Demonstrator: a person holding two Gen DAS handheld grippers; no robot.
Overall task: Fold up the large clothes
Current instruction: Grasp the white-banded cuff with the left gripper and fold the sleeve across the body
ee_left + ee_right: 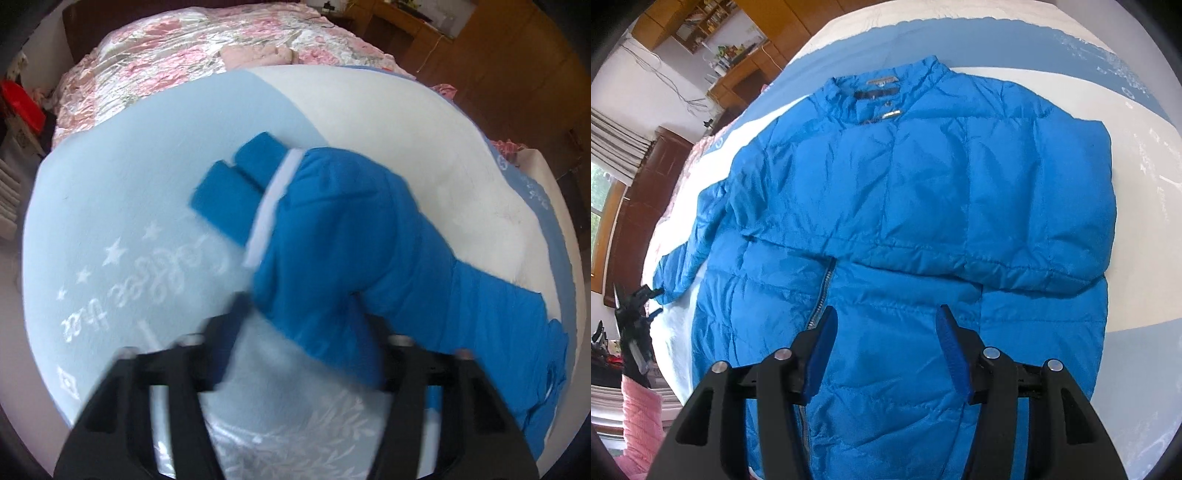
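Left wrist view: mounted behind the left claw [299,317], angled steeply down, very close over the sleeve [332,236] of the blue jacket; picture blurred. It faces along the bed toward a floral quilt [177,74] and wooden cabinets [498,55].

Right wrist view: mounted behind the right claw [886,343], angled steeply down, close above the jacket [923,192] body, facing its collar.

Shared: the jacket, the pale blue and white blanket [1145,295], and the left claw, visible at the sleeve cuff in the right view.

We see a pale blue and white blanket [122,192] with white stars and lettering spread over a pink floral quilt [155,70], a red box [20,107] at the left edge, wooden cabinets [750,70] behind.
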